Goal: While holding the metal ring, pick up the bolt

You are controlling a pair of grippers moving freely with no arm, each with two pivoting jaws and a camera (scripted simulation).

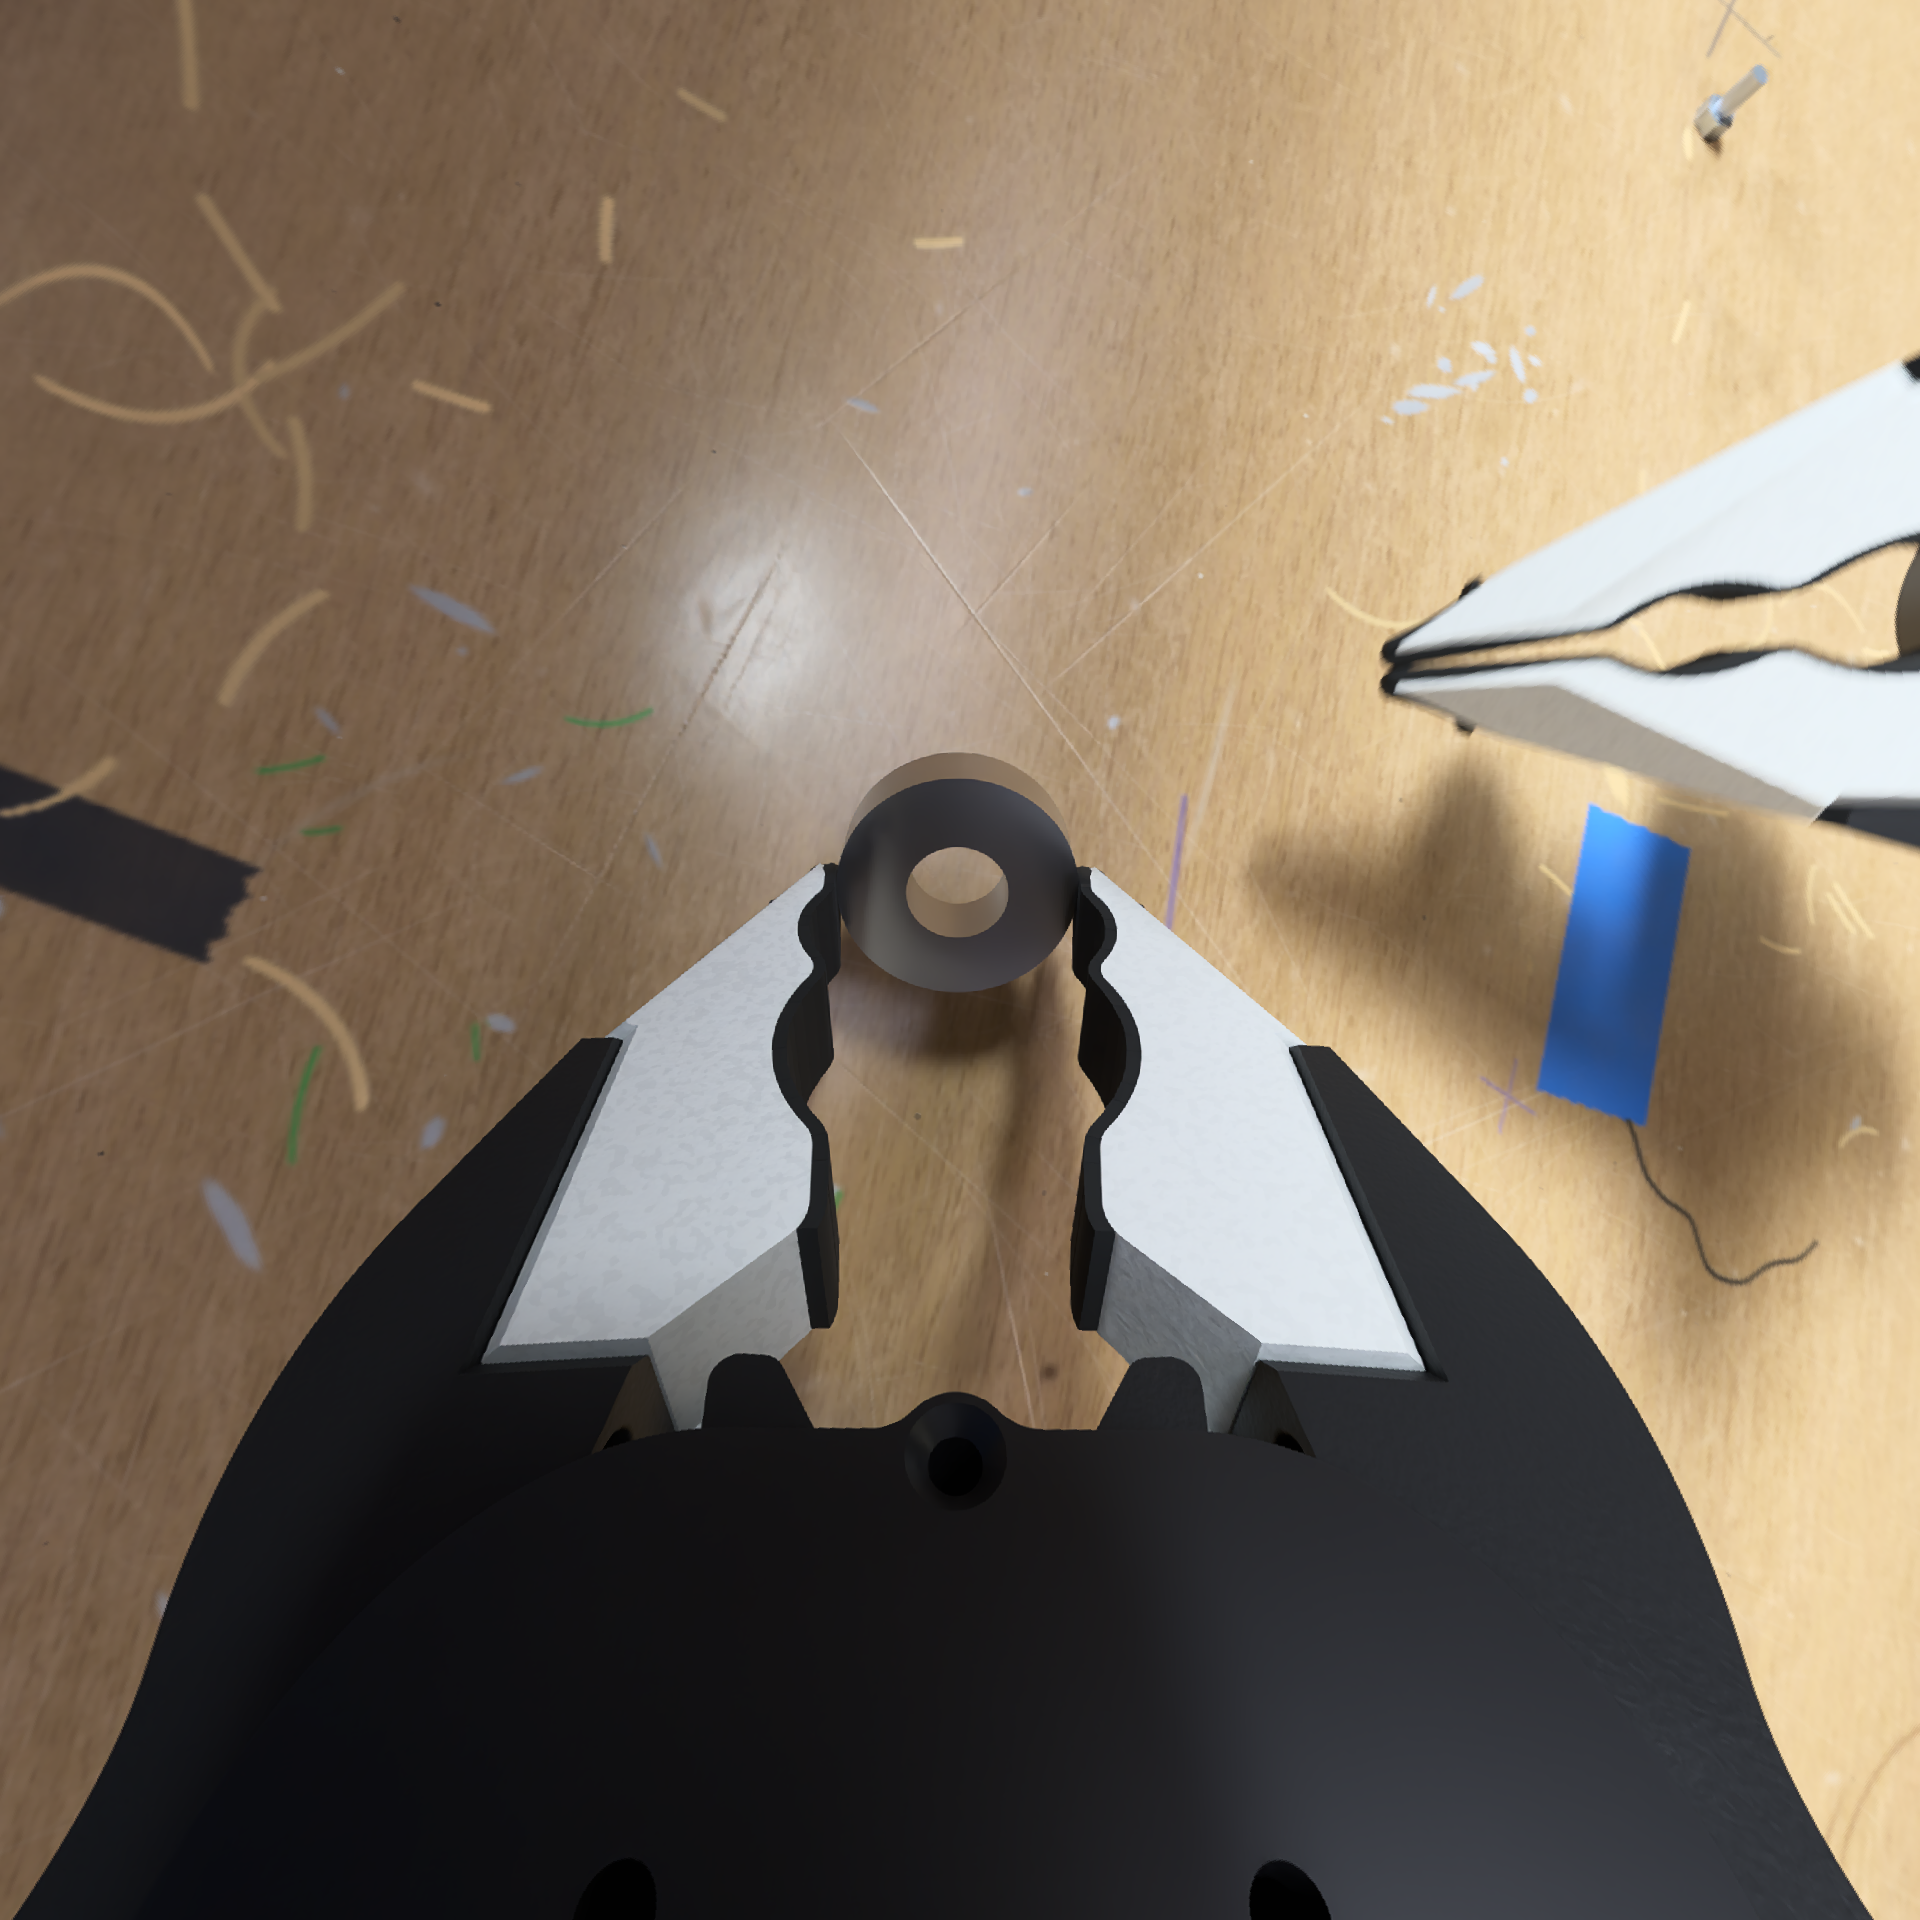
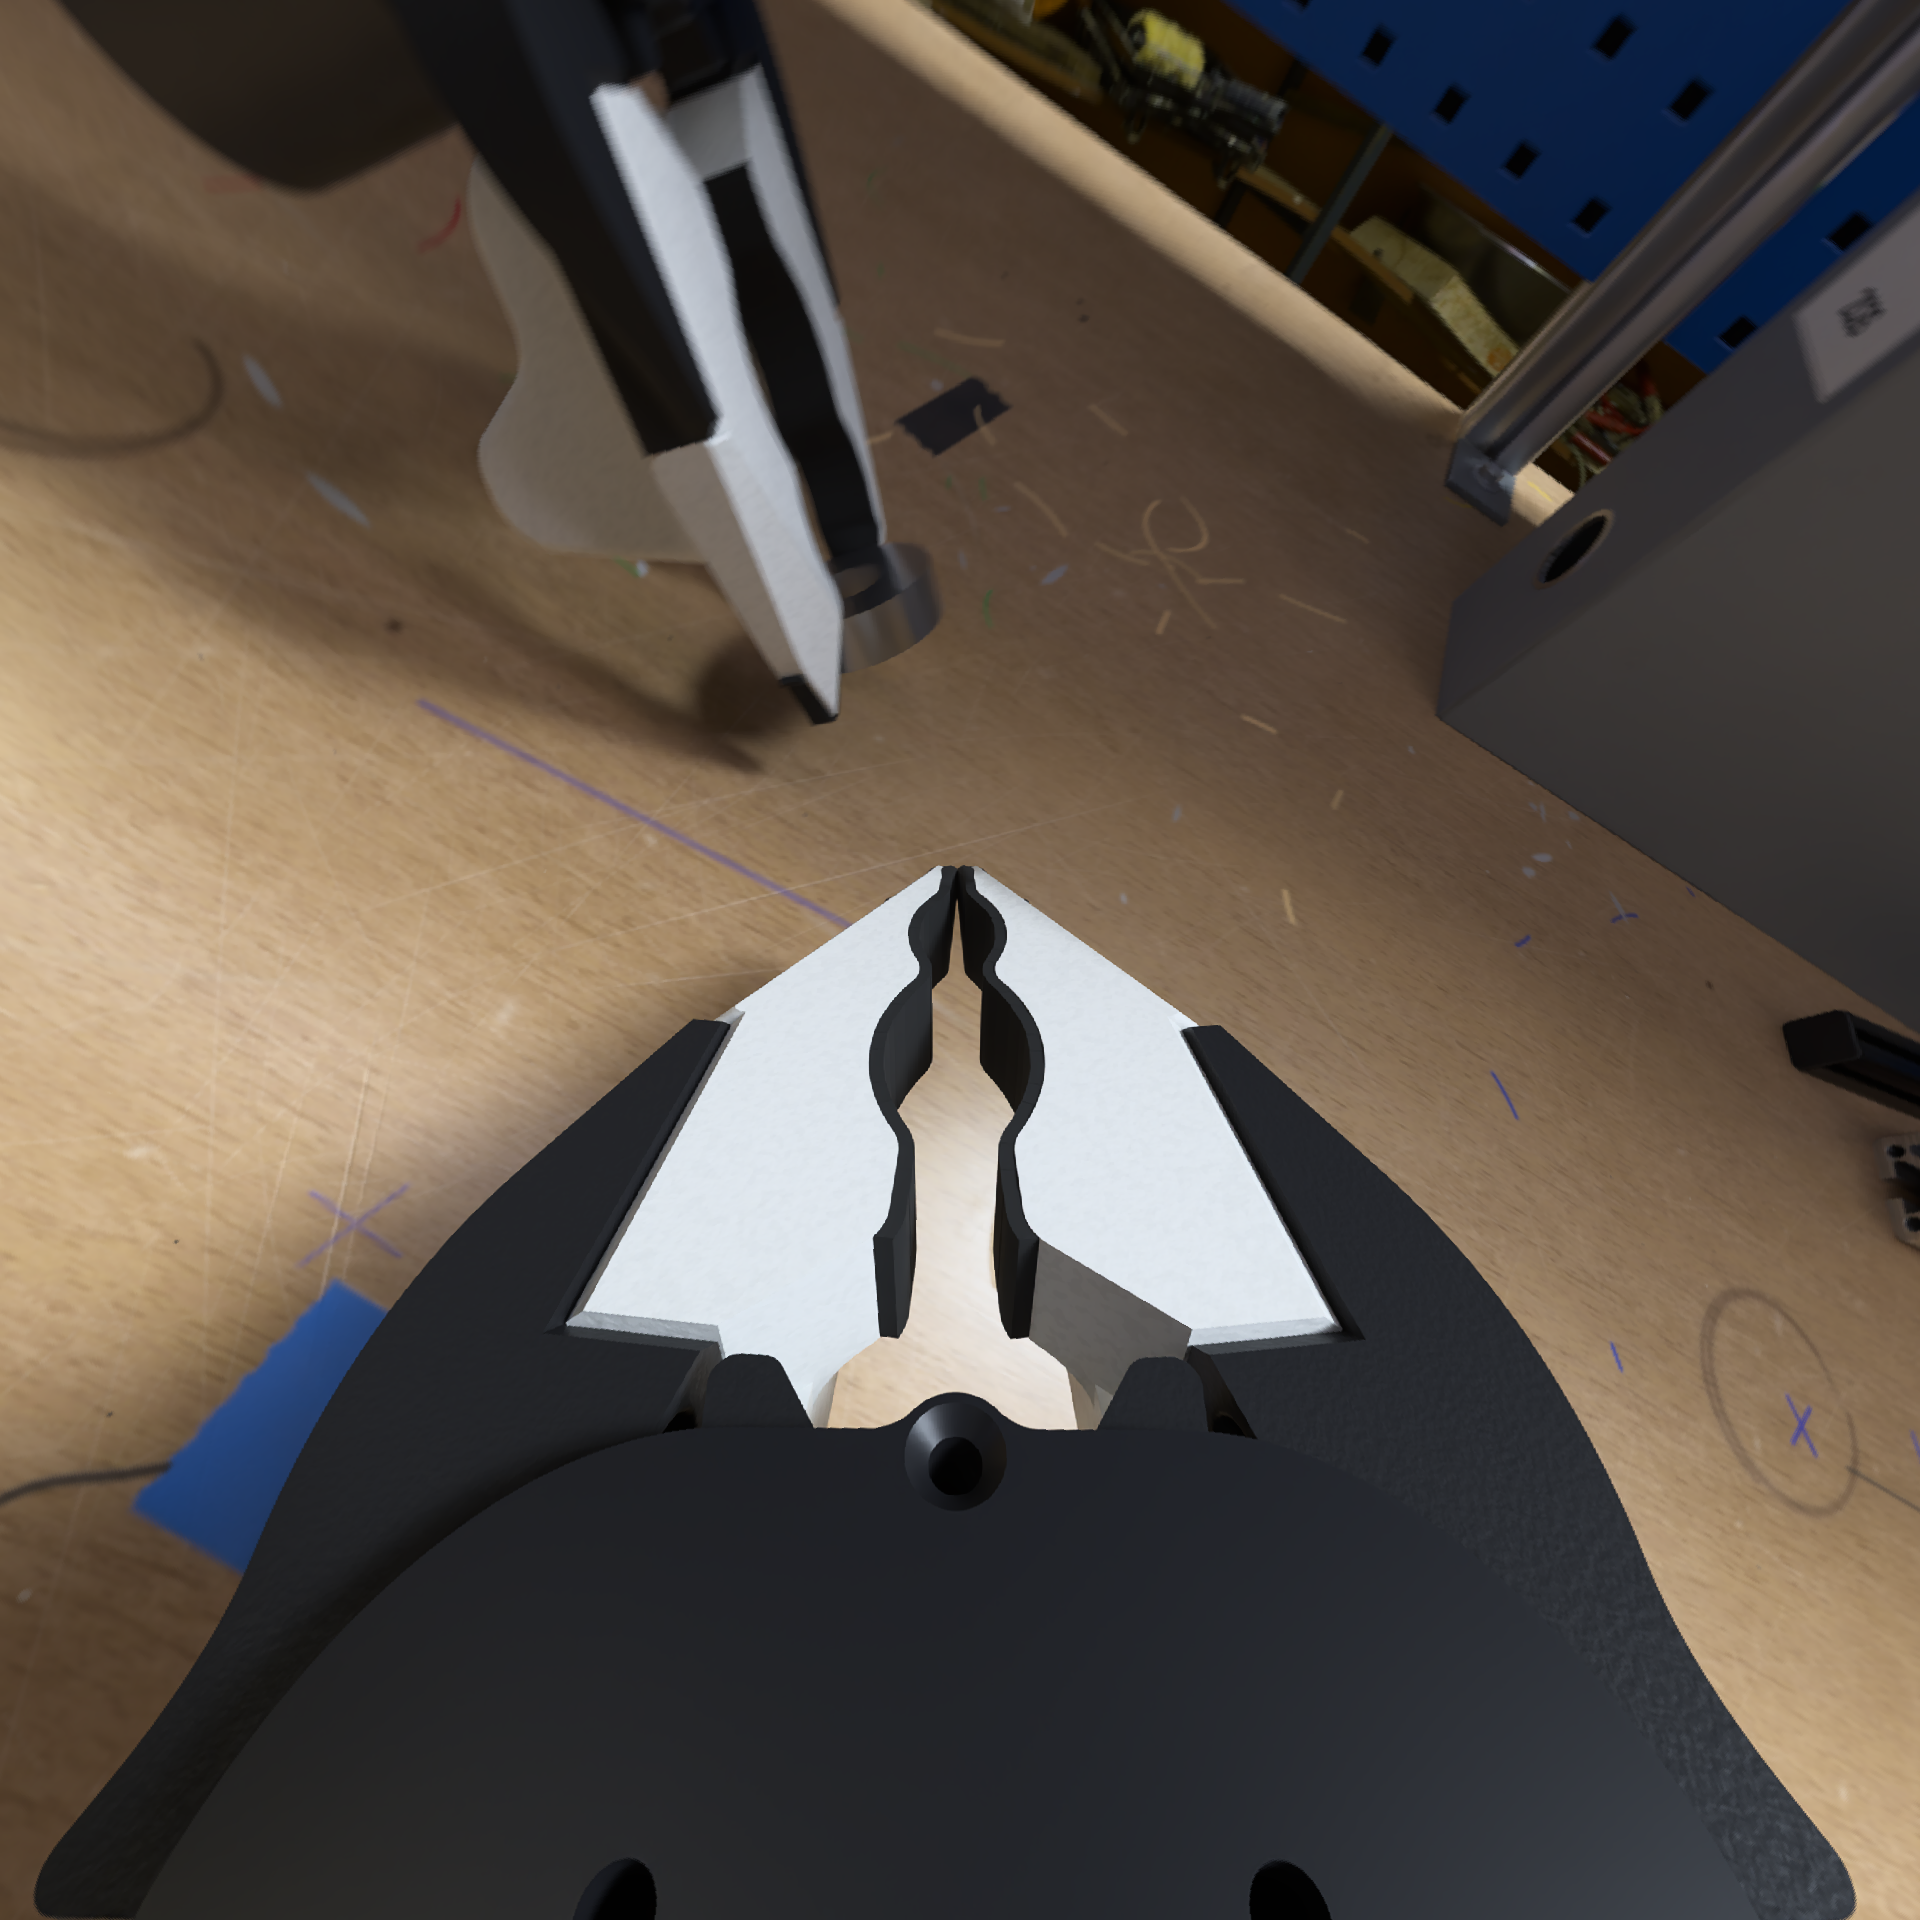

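Metal ring (image 1: 956, 883) pinched between the left gripper (image 1: 954, 894) fingertips, lifted above the wooden table (image 1: 623, 520), hole facing camera. Bolt (image 1: 1730, 102) lies on table far ahead-right, well apart from both. Right gripper (image 2: 956, 875) clenched tip to tip, empty, near blue tape (image 1: 1610, 961)

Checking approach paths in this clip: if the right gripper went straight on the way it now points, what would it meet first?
Probably only the bare wooden table. The right gripper, fingers shut and empty, points between the left gripper holding the metal ring and the grey box; depth is unclear.
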